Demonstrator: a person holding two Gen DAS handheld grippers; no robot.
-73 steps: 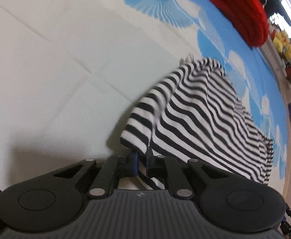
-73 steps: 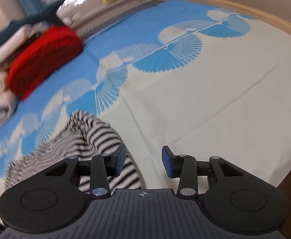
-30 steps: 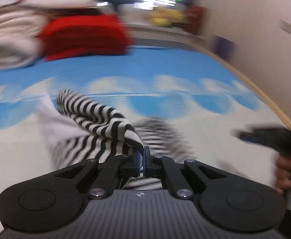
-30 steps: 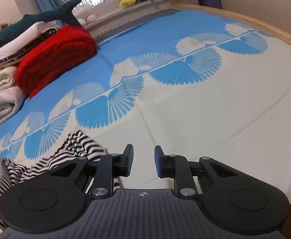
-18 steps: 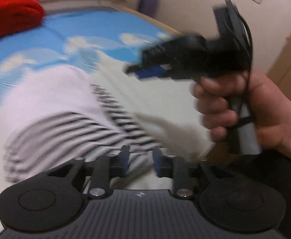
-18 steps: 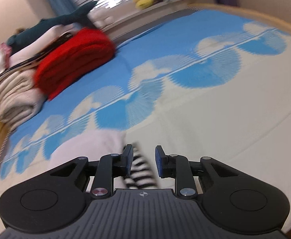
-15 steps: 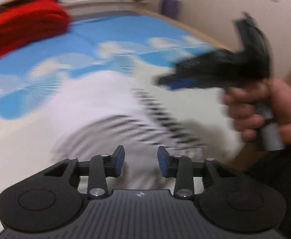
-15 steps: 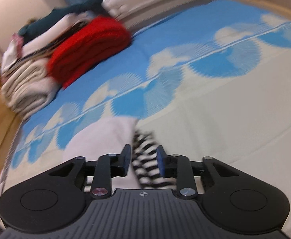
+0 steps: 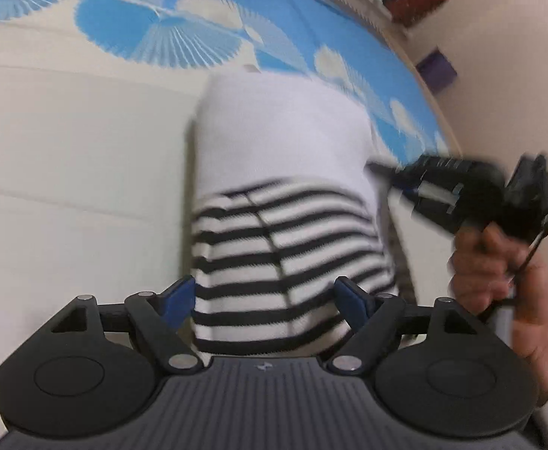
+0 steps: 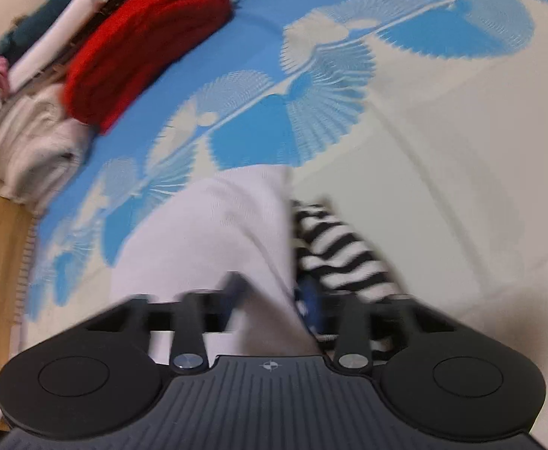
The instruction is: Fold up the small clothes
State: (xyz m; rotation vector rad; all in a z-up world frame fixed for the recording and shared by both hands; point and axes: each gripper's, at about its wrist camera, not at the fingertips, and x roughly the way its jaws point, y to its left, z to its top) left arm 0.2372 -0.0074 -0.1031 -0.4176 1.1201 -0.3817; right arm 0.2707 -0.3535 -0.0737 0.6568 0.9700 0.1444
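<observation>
Bedspread (image 9: 68, 157), cream with blue fan motifs, carrying the striped garment (image 9: 285, 202) at its near edge. Left tool (image 9: 262, 298) opening wide, clear of cloth; right tool (image 10: 274, 292) closing on the garment's white fold. Red blanket (image 10: 139, 41) stacked behind.
</observation>
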